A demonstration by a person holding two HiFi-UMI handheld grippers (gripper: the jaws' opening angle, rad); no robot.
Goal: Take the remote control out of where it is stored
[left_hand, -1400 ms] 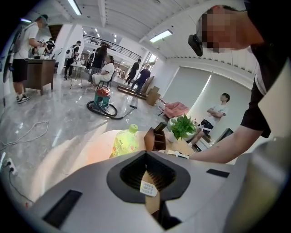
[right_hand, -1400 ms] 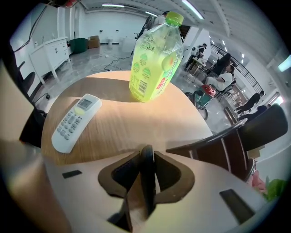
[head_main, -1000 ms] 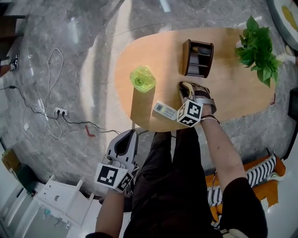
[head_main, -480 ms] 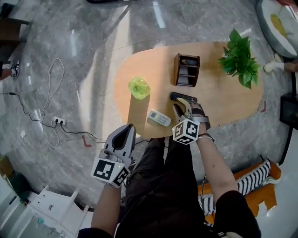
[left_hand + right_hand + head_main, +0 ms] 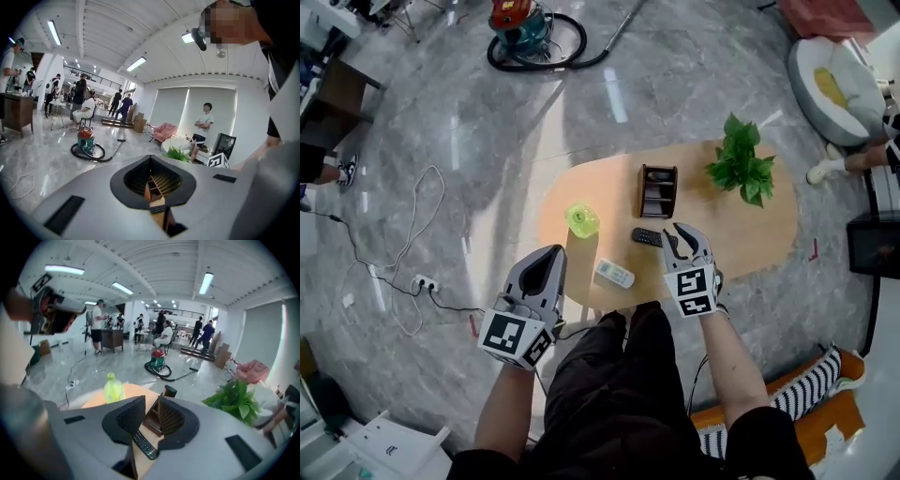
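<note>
Remote (image 5: 647,237) lies out on the table (image 5: 750,234), just near of the holder (image 5: 658,190); looks done. Your right gripper (image 5: 682,240) is spread and empty, your left gripper (image 5: 553,258) pinched closed on nothing.

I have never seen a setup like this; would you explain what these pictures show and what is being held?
A person holds the left hand-held gripper and the right hand-held gripper, one per hand. The top-down picture comes from a camera on their head; the other two come from cameras on each one, looking along its jaws. On the table are a green bottle, a holder, a plant, a black remote and a white remote. Nothing is held: the left jaws are together, the right apart, having just closed slightly.
</note>
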